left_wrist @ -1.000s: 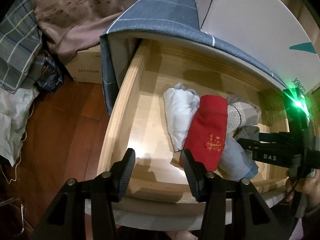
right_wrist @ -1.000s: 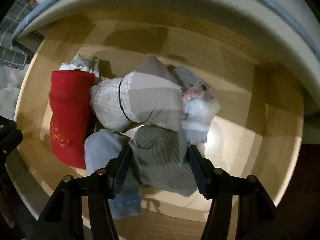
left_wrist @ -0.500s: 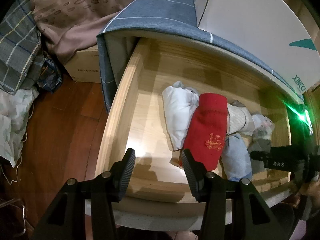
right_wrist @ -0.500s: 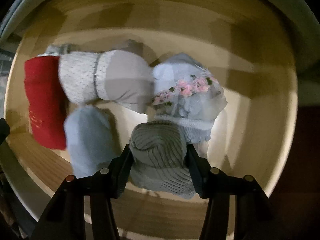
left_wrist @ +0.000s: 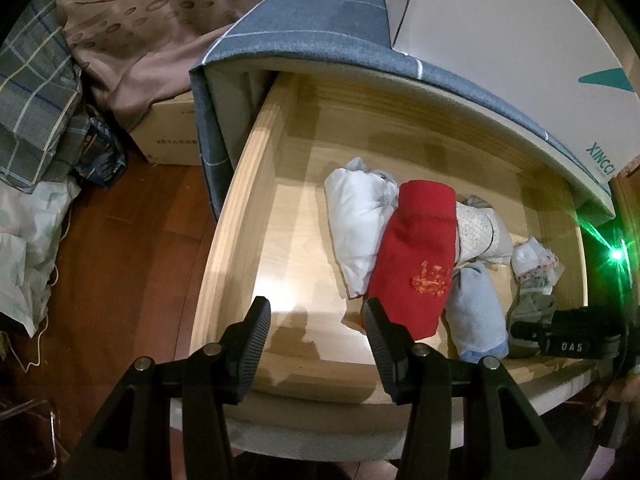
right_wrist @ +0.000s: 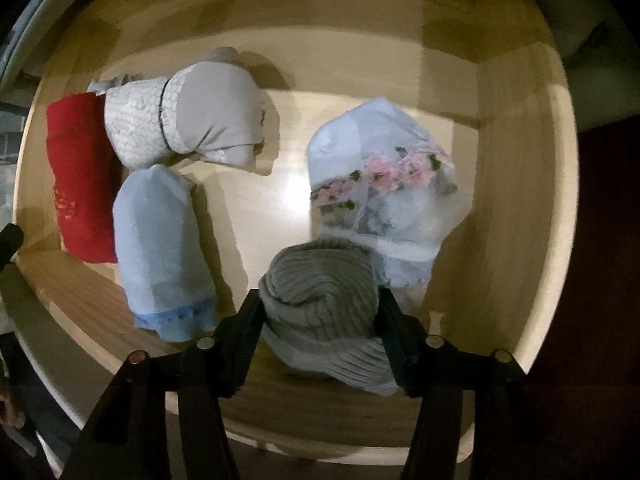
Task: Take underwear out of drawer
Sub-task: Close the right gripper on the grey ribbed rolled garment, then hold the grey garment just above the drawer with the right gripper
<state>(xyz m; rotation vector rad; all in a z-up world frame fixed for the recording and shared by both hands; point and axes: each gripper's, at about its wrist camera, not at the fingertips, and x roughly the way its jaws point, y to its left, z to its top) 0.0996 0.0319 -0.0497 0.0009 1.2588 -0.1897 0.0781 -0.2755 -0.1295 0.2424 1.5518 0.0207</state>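
Down by the front lip of the wooden drawer [left_wrist: 224, 240], the left wrist view has the left gripper [left_wrist: 316, 320] hanging with its jaws apart and nothing between them, right over the front board. Left half of the drawer floor is bare wood, so lots of room there. The rolled underwear sits bunched toward the right: a white roll [left_wrist: 360, 220], a red roll [left_wrist: 416, 264] leaning on it, a light blue roll [left_wrist: 476, 312] nearly at the front edge. Far right, the right gripper's black body [left_wrist: 568, 336] is down near the front right corner. A grey checked cover [left_wrist: 304, 20] overhangs the drawer's back.

Right wrist view looks pretty much straight down. The right gripper [right_wrist: 320, 312] has a grey ribbed roll [right_wrist: 324, 292] between its fingers, both pads against the fabric, jaws easing wider. A floral white roll [right_wrist: 384, 184] touches the grey one from behind. The light blue roll [right_wrist: 160, 248] is off to the left with a clear strip of drawer floor between, and a beige patterned roll [right_wrist: 184, 120] lies above it. The red one [right_wrist: 76, 176] hugs the left side.
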